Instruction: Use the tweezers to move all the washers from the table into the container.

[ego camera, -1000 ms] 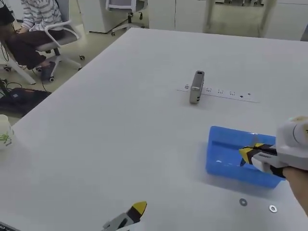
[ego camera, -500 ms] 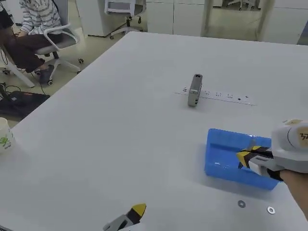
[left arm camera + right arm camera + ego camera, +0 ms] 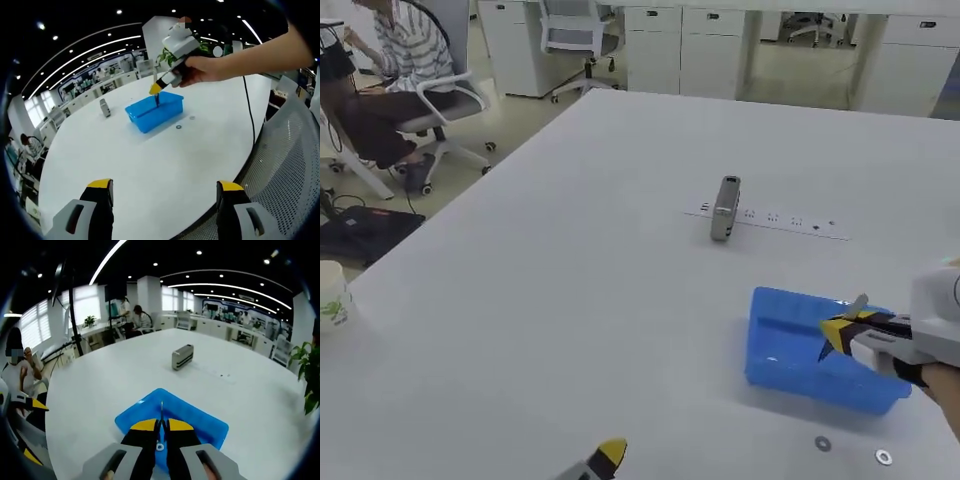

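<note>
Blue container (image 3: 790, 350) is sitting toward the right side of the white bench (image 3: 570, 280), and in the head view part of its right end is getting covered by the right claw (image 3: 832, 333). Down at the bottom edge there, the left claw (image 3: 610, 453) is poking in mostly cut off, so its jaws aren't really showing. The left gripper view is sorting that out: its jaws are standing wide apart with nothing between them. The right gripper view is showing the right claw pinched tight on the tweezers (image 3: 161, 412), thin tips hanging over the container. A tiny ring (image 3: 159, 446) is sitting low between those jaws, too small to tell if it's a washer. Two washers (image 3: 823, 443) are lying on the bench just in front of the container, same spots relative to it as a second ago, and the right claw is still hovering over the container.
</note>
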Action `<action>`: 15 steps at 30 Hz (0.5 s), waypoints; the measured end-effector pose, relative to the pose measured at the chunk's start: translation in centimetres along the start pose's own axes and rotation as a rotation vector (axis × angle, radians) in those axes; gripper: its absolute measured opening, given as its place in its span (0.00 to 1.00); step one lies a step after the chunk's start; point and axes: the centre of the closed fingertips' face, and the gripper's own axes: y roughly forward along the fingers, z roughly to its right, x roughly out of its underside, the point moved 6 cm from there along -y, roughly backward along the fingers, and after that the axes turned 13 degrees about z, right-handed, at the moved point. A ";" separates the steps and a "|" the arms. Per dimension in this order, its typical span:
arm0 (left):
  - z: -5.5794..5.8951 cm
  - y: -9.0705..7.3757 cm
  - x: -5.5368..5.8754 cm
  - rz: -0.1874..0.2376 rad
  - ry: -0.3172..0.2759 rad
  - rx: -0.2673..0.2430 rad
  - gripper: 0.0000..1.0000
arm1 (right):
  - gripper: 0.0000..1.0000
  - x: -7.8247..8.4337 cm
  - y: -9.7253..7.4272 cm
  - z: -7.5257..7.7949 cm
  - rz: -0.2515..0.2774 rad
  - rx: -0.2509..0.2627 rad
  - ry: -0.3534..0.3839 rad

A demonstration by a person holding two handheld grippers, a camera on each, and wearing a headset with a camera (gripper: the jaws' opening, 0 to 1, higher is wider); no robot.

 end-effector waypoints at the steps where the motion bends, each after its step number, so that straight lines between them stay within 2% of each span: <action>1: 0.0 0.0 0.0 0.001 0.000 0.001 0.86 | 0.02 -0.2 -0.2 0.0 0.008 0.000 -0.007; 9: -0.1 0.0 0.0 0.007 -0.004 -0.006 0.86 | 0.02 -1.9 -2.2 -0.5 0.068 0.007 -0.009; 15: -0.2 0.0 -0.1 0.014 -0.003 -0.010 0.86 | 0.02 -2.3 -3.3 -1.1 0.088 -0.003 -0.004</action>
